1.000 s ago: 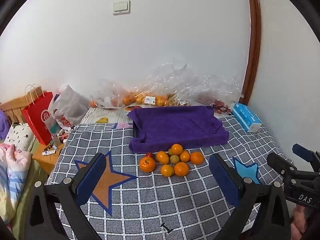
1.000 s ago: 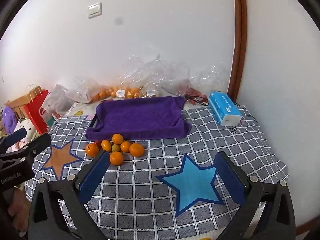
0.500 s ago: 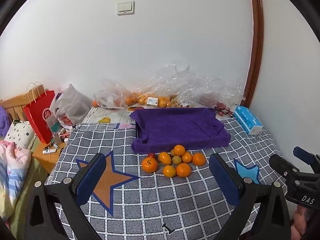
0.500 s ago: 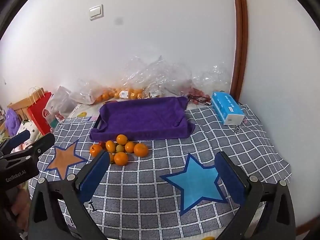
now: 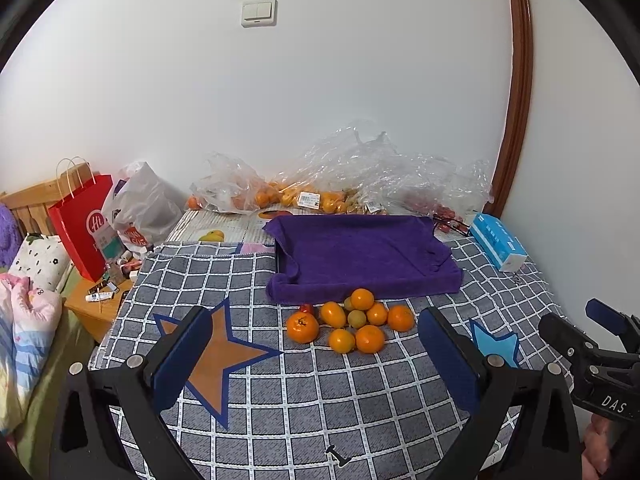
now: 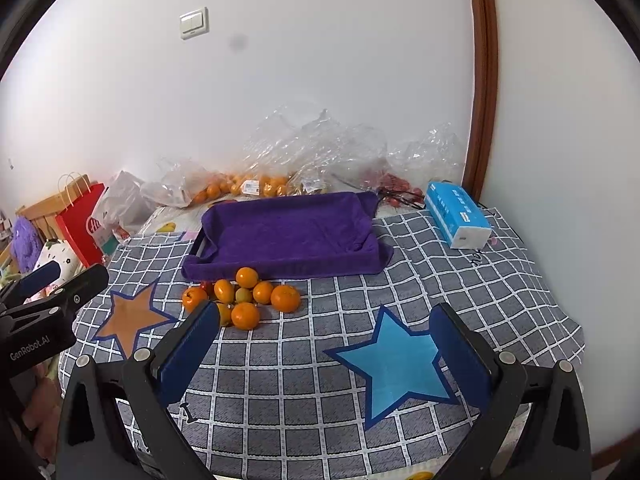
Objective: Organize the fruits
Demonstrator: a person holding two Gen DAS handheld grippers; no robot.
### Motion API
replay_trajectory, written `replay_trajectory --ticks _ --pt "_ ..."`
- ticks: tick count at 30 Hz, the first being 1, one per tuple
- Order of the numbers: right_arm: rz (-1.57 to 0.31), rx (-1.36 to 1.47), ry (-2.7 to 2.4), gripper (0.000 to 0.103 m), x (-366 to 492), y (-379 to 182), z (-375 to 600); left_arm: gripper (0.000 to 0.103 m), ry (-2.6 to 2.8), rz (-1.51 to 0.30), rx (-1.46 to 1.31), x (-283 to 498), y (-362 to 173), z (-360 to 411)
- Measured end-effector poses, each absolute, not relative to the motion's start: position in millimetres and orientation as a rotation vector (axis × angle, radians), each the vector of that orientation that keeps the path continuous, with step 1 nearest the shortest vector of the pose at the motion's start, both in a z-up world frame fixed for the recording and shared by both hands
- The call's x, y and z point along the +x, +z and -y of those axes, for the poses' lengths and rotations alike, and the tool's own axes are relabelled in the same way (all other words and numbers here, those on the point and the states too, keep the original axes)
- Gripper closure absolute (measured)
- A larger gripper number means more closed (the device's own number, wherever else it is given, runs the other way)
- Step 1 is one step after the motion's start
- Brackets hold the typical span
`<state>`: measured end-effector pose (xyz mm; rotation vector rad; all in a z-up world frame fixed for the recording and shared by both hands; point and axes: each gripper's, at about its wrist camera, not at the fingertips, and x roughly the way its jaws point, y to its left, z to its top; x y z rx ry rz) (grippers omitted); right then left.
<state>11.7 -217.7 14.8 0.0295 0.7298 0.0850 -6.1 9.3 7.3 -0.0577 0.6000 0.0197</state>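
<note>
Both tools stood wide and empty. Left tool [image 5: 316, 354] faced the fruit cluster [image 5: 352, 326] dead ahead, near edge of purple-towelled tray [image 5: 360, 252]. Right tool [image 6: 326, 350] had the cluster ahead-left, past its left finger. Left tool judged better aligned.

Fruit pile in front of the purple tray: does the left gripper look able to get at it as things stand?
Probably yes: the left gripper is open, and only bare cloth lies between it and the fruit pile.
</note>
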Motion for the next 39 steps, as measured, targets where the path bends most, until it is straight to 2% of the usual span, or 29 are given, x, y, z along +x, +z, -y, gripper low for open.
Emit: replay_trajectory --ticks 39 --pt "-0.713 0.033 0.091 0.0 6.9 17.8 215.6 0.0 0.024 -0.593 -0.053 -7.1 6.8 -8.1"
